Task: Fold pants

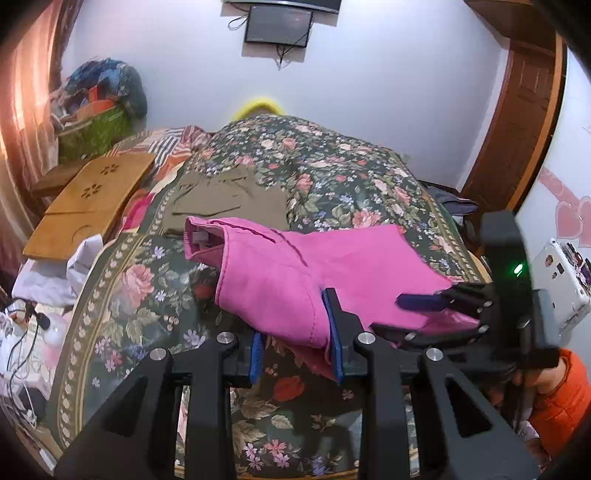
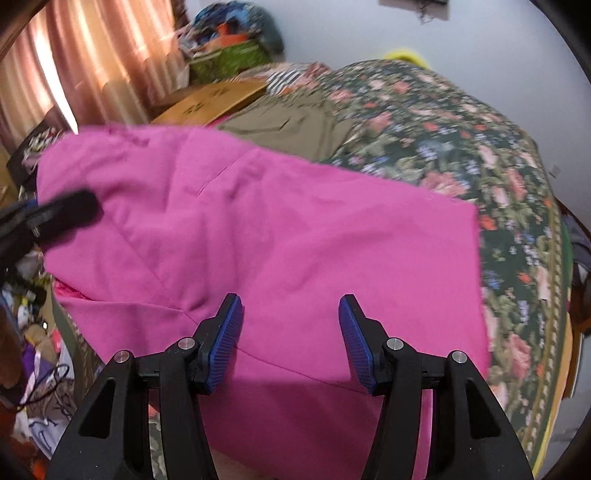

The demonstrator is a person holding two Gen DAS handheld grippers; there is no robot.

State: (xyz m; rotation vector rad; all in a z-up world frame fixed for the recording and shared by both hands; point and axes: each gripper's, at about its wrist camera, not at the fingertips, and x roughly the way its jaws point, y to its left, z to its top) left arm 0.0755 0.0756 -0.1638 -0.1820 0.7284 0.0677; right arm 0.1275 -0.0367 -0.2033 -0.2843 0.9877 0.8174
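- One pair of pink pants [image 1: 295, 273] lies partly folded across the near part of the bed [image 1: 332, 166], waistband toward the left edge, its near side lifted off the bedspread.
- In the left wrist view a fold of the pink cloth runs between the left gripper [image 1: 297, 350] pads; the jaws stand narrowly apart, and I cannot tell whether they press on the cloth.
- In its own view the right gripper [image 2: 290, 339] hangs over the pants with its two blue pads clearly apart and nothing pinched between them; in the left view it [image 1: 439, 310] reaches in from the right edge of the bed over the far end of the pants.
- One pair of olive pants [image 1: 229, 195] lies flat farther back on the bed, just behind the pink pair, toward the left edge.
- The bed carries a dark floral bedspread with a pale border; a striped cloth [image 1: 177, 144] shows at its far left corner.
- One wooden board [image 1: 92, 199] with cut-out flowers lies at the left edge.
- Beyond it stand a green box [image 1: 96, 129] and a blue bundle [image 1: 110, 81]; pink curtains [image 2: 74, 62] hang at the left.
- One dark screen [image 1: 279, 26] hangs on the white far wall; a brown door frame [image 1: 517, 129] stands at the right.
- An orange sleeve [image 1: 561, 398] shows at the lower right of the left view.
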